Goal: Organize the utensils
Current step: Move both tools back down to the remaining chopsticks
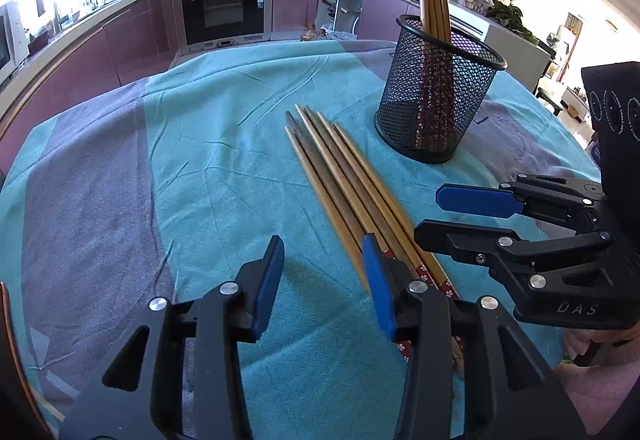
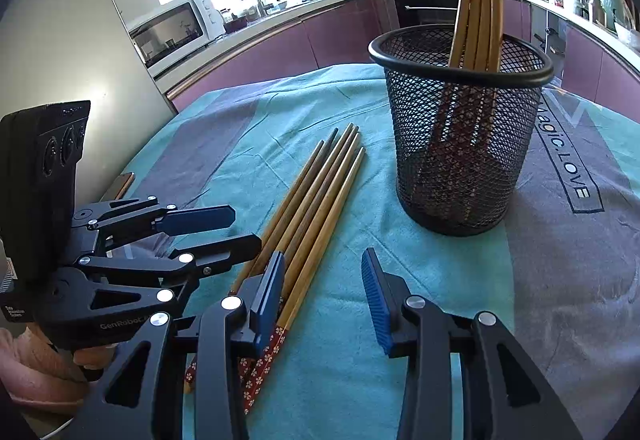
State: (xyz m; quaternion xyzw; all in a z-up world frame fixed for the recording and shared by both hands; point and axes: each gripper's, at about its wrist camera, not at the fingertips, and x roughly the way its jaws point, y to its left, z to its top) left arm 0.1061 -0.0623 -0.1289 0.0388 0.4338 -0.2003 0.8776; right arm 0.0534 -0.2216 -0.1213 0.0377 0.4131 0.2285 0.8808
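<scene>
Several wooden chopsticks with red flowered handles lie side by side on the teal cloth, also in the right wrist view. A black mesh cup stands behind them and holds several more chopsticks upright; it shows in the right wrist view too. My left gripper is open and empty, its right finger over the chopstick handles. My right gripper is open and empty, its left finger over the handles. Each gripper appears in the other's view, the right one and the left one.
The table carries a teal and grey cloth with printed lettering. Kitchen counters, an oven and a microwave stand behind the table. A phone lies at the table's left edge.
</scene>
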